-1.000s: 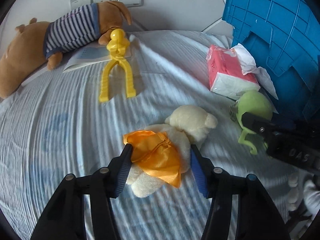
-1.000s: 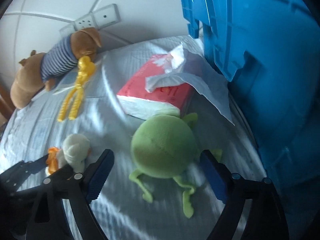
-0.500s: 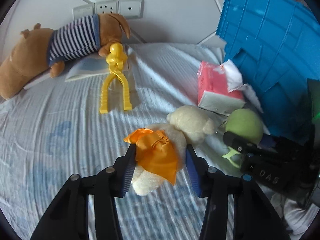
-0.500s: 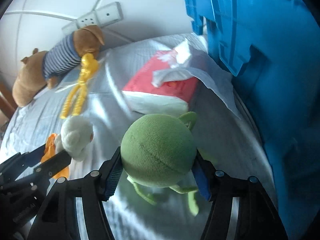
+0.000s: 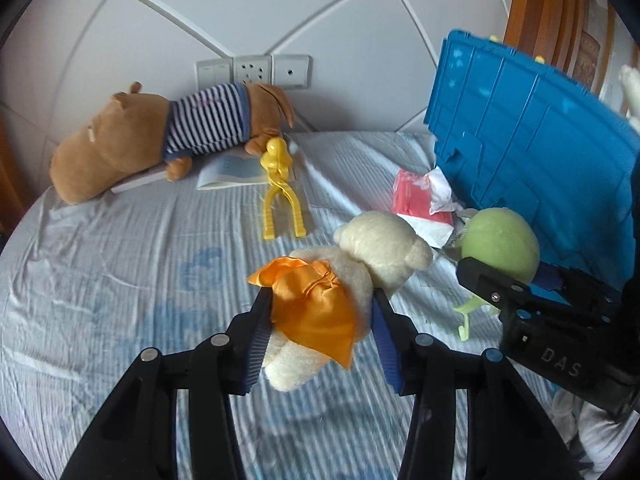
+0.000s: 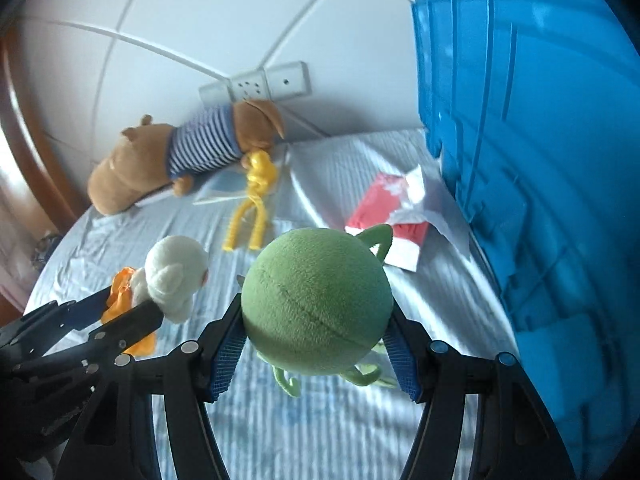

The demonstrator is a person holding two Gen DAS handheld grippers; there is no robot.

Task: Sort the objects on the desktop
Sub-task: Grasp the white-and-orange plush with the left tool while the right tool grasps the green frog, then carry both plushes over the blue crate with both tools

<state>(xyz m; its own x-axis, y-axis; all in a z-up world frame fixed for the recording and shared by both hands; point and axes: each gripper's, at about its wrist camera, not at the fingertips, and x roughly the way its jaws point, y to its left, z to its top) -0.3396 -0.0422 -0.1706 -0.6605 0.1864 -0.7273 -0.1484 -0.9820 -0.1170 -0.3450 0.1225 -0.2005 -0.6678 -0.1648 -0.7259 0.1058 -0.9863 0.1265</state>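
My left gripper (image 5: 320,316) is shut on a cream plush bear with an orange cape (image 5: 320,308) and holds it above the striped sheet; the bear also shows in the right wrist view (image 6: 172,276). My right gripper (image 6: 316,344) is shut on a round green plush monster (image 6: 316,304), lifted off the sheet with its thin legs dangling; the monster also shows in the left wrist view (image 5: 500,244). A blue plastic crate (image 5: 532,152) stands at the right, close to both toys, and fills the right side of the right wrist view (image 6: 540,140).
A red tissue pack (image 5: 420,204) lies by the crate's foot. A yellow plastic clamp toy (image 5: 280,196), a booklet (image 5: 236,168) and a big brown plush in a striped shirt (image 5: 168,136) lie at the back near wall sockets (image 5: 252,70).
Both grippers closed on their toys and lifted them off the sheet. The green monster and the bear now hang higher, and the crate's top edge has come into view.
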